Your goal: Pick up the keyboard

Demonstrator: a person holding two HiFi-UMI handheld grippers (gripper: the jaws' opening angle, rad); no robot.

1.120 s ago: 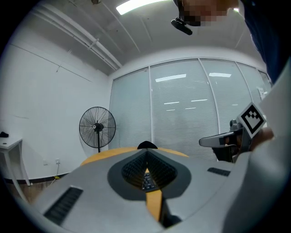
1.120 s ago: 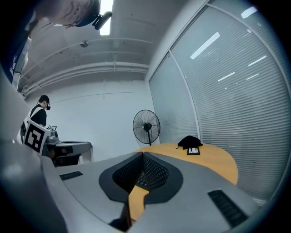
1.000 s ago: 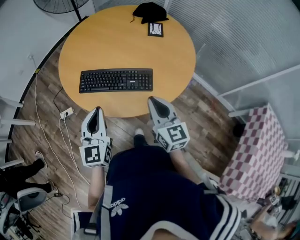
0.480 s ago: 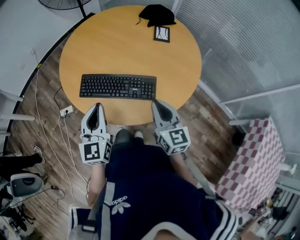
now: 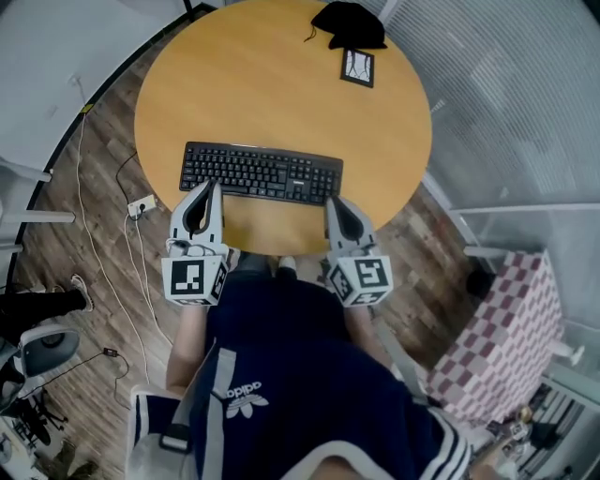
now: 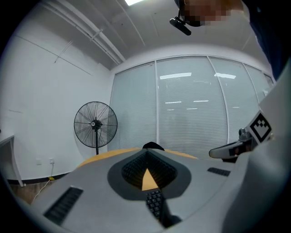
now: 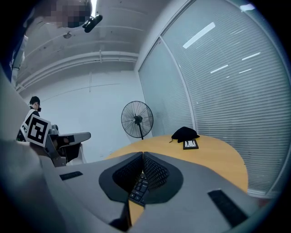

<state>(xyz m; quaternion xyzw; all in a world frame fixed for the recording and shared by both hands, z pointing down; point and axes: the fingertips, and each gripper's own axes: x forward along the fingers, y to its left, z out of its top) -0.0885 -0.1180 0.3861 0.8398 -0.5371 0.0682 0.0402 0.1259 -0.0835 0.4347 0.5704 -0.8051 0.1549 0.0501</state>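
A black keyboard (image 5: 261, 172) lies flat near the front edge of the round wooden table (image 5: 281, 84). My left gripper (image 5: 215, 186) is shut and empty, its tips just short of the keyboard's left front corner. My right gripper (image 5: 331, 202) is also shut and empty, with its tips close to the keyboard's right front corner. In the left gripper view a few keys of the keyboard (image 6: 155, 202) show below the closed jaws. The right gripper view shows the keyboard (image 7: 137, 189) the same way, through the gap under its closed jaws.
A black cloth (image 5: 349, 22) and a small framed card (image 5: 358, 67) lie at the table's far side. A standing fan (image 6: 95, 124) is behind the table. White cables and a power strip (image 5: 141, 204) lie on the wood floor at the left. A checkered seat (image 5: 502, 328) is at right.
Both grippers have moved forward over the floor to the table's front edge, closing in on the keyboard's two front corners. Both stayed shut.
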